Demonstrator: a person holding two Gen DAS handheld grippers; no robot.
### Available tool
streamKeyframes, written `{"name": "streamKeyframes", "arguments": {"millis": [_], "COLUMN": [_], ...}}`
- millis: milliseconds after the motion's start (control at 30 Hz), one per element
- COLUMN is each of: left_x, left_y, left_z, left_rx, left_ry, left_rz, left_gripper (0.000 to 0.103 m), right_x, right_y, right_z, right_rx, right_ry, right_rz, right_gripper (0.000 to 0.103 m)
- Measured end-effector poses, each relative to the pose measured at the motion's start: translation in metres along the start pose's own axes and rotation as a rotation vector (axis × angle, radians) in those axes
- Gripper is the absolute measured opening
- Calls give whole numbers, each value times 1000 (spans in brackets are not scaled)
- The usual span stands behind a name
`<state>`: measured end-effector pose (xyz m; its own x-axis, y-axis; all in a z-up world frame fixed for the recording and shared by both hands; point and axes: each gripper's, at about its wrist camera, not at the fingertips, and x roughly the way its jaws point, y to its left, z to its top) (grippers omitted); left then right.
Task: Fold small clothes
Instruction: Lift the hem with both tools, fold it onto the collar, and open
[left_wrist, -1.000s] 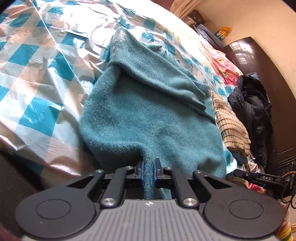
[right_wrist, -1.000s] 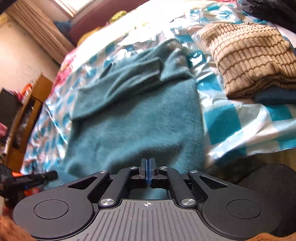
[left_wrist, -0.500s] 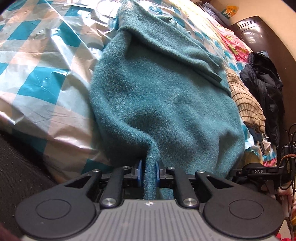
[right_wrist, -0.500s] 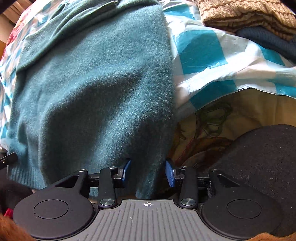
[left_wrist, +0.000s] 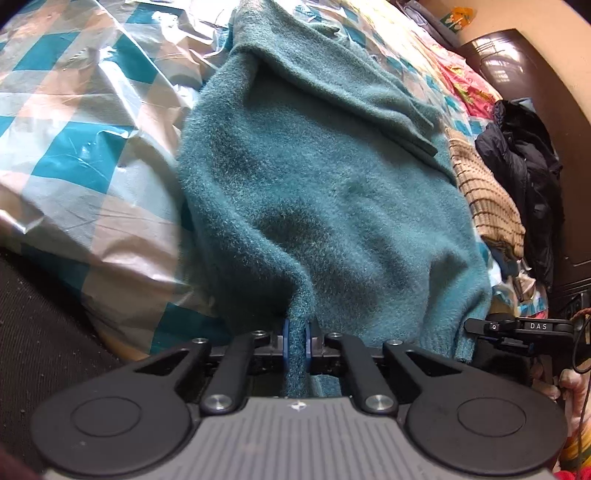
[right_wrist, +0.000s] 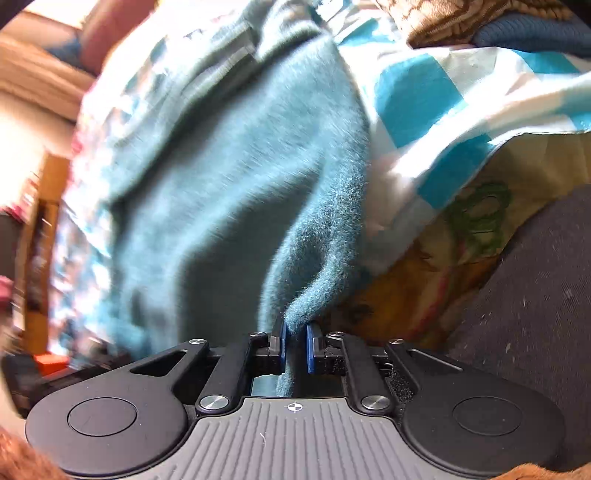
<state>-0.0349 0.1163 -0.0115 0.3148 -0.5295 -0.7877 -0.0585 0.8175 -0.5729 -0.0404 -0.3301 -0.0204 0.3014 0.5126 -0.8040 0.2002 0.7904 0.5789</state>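
A fuzzy teal sweater (left_wrist: 325, 177) lies on a bed covered with a blue and white checked sheet (left_wrist: 74, 110), its hem hanging over the near edge and a sleeve folded across its upper part. My left gripper (left_wrist: 296, 341) is shut on the hem at its left corner. In the right wrist view the sweater (right_wrist: 229, 166) is blurred, and my right gripper (right_wrist: 295, 343) is shut on the hem at its right corner. The right gripper also shows in the left wrist view (left_wrist: 517, 328), beside the hem.
A folded brown striped knit (left_wrist: 484, 199) lies on the bed right of the sweater, on a dark blue garment (right_wrist: 532, 33). A black jacket (left_wrist: 524, 166) and a dark wooden cabinet (left_wrist: 535, 81) stand further right. Dark fabric (right_wrist: 535, 295) lies below the bed edge.
My right gripper opened half a second ago and has now closed on the right hem corner. My left gripper kept its hold on the hem, and both views have shifted over the sweater.
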Motion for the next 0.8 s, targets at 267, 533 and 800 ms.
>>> {"name": "streamKeyframes", "arguments": {"millis": [267,533,800], "left_x": [-40,-11,55], "left_y": [-8,-6,31], "left_z": [54,181,240], "left_rx": [-94,-131,-220], "left_ry": [-233,-436,-457], "left_rz": [-251,-293,-76], "left_gripper": [12,12,13], "right_x": [-34,-4,81], "right_y": [37,51,14], "right_z": [48,174,250], "right_rx": [36,131,298], "right_ry": [-275,-478,-480], "right_rz": [389,380,198], "right_gripper": [10,10,11]}}
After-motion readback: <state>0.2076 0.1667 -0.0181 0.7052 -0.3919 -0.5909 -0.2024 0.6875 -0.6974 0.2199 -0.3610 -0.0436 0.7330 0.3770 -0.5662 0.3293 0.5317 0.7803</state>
